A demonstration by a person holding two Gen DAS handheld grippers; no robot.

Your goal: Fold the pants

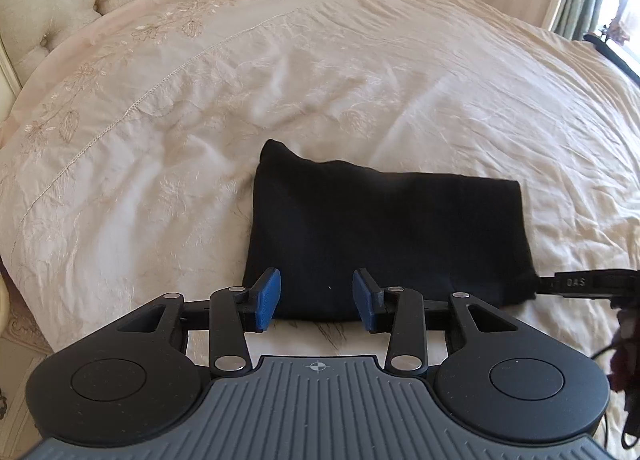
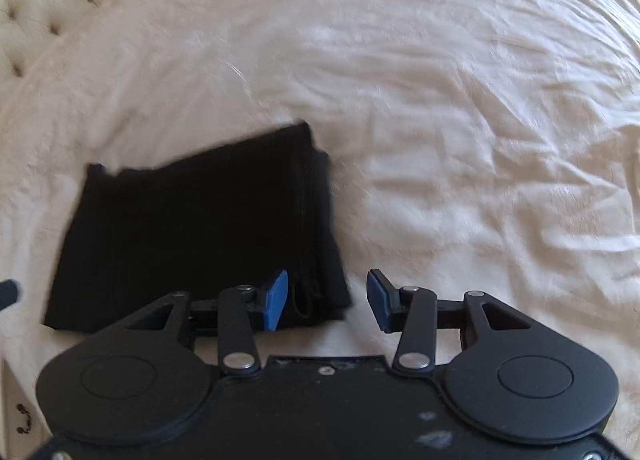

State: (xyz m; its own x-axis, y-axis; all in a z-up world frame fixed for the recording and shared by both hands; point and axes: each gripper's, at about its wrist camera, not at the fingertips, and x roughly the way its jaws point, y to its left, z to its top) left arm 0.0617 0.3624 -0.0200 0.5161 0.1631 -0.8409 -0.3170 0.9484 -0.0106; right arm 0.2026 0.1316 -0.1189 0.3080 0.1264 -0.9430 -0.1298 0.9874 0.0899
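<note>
Both sets of jaws are spread wide, nothing held. Left gripper (image 1: 317, 298) sits right at the near edge of the folded black pants (image 1: 384, 236), right gripper (image 2: 327, 300) at their right-hand corner. Long axis runs left-right across the bed (image 1: 400, 80).

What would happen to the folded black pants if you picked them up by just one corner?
The folded black pants would probably flop open: they are soft cloth, and loose stacked layers show along the right edge. They look light, lying flat on the bedspread with barely a dent around them. Pushed, they would likely bunch up rather than slide.
</note>
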